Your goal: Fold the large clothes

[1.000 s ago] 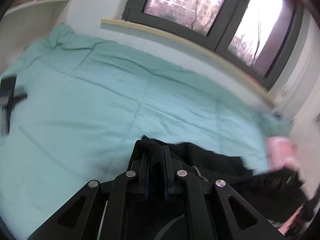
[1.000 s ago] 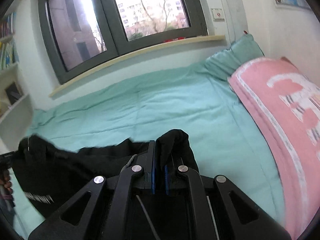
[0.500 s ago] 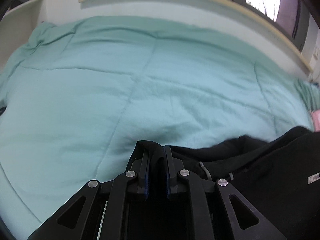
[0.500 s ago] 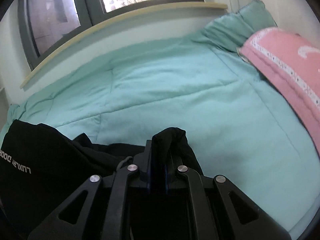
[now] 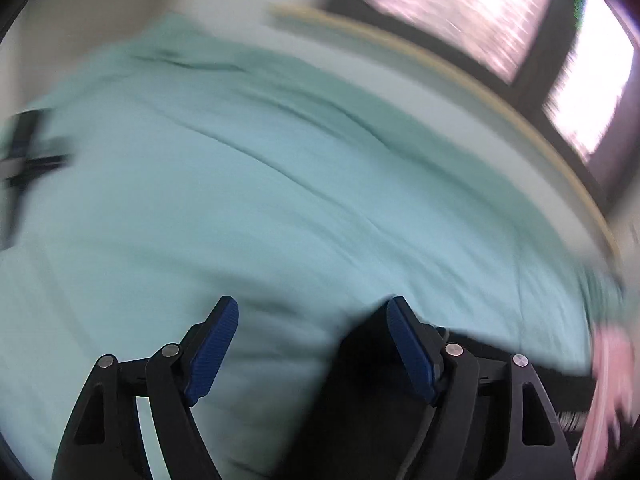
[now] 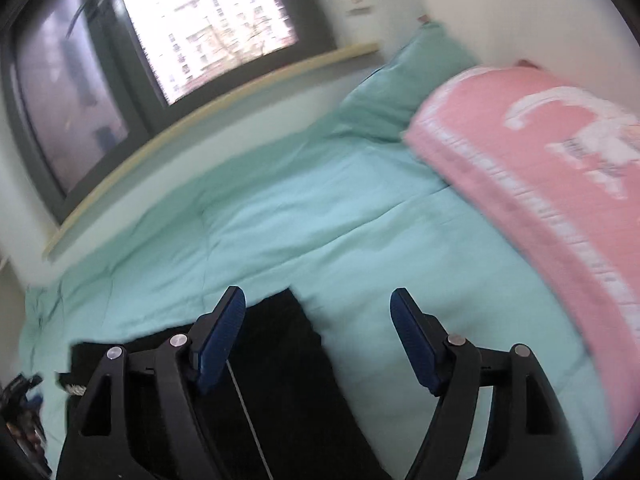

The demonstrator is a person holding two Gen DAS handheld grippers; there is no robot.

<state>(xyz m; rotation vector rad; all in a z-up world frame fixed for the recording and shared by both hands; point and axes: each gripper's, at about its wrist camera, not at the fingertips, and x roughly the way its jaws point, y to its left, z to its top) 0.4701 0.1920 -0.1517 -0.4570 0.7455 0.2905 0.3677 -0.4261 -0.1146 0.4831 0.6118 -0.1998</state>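
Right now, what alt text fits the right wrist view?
The open right gripper hovers over a black garment lying on a teal bedspread. A pink blanket lies to the right, under a window.

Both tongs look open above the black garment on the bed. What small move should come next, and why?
Probably lower the right tongs onto the black garment edge and close. Both it and the left tongs are open, holding nothing, and the garment lies loose on the teal quilt.

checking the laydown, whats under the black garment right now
The black garment lies on the teal quilt, which shows all around it. Whatever sits beneath the cloth itself is covered. Both hand-held grippers, left and right, are open above it.
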